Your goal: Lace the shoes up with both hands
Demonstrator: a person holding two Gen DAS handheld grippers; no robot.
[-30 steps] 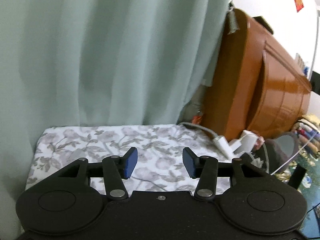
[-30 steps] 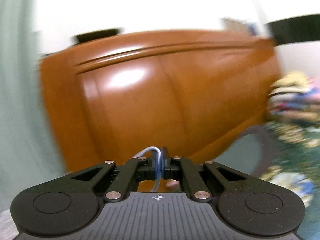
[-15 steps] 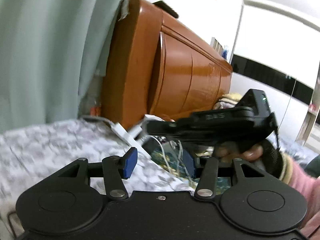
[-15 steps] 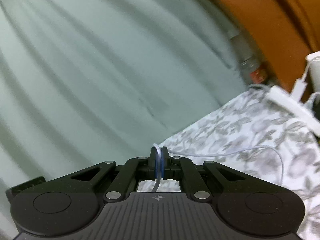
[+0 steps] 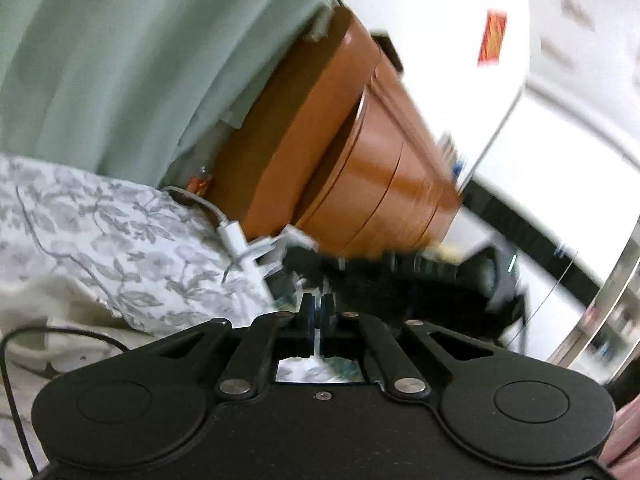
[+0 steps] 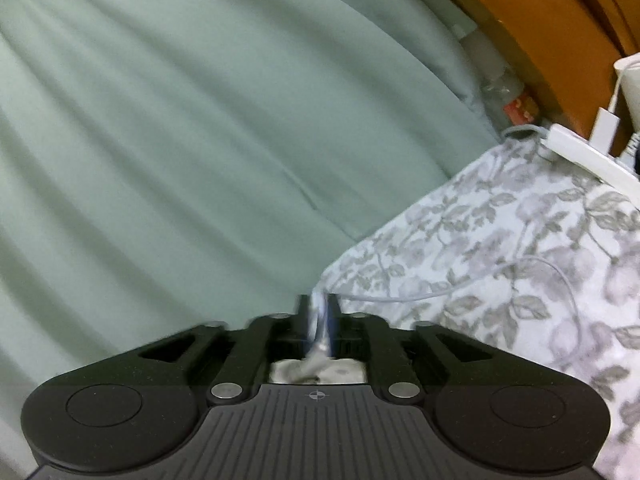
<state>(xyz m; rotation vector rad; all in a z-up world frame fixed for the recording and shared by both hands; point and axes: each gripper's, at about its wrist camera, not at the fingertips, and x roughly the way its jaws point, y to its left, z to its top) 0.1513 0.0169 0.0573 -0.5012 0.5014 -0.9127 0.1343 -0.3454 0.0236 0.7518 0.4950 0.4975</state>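
Note:
No shoe shows in either view. My right gripper [image 6: 318, 308] is shut on a thin white lace [image 6: 440, 294]; the lace curves away to the right over the floral sheet [image 6: 520, 240]. My left gripper [image 5: 317, 305] is shut, and a thin pale strand [image 5: 317, 346] shows between its pads; it looks like the lace. The other gripper [image 5: 420, 284] is a blurred black shape just beyond the left fingertips in the left wrist view.
A green curtain [image 6: 200, 120] hangs behind the bed. An orange wooden headboard [image 5: 352, 160] stands at the right. A white power strip with plugs [image 5: 248, 248] lies at the sheet's edge, also in the right wrist view [image 6: 580, 152]. A black cable [image 5: 60, 334] crosses the bedding at lower left.
My left gripper was open and has closed near the right gripper, with a pale strand between its pads. The right gripper stays shut on the lace and has shifted slightly.

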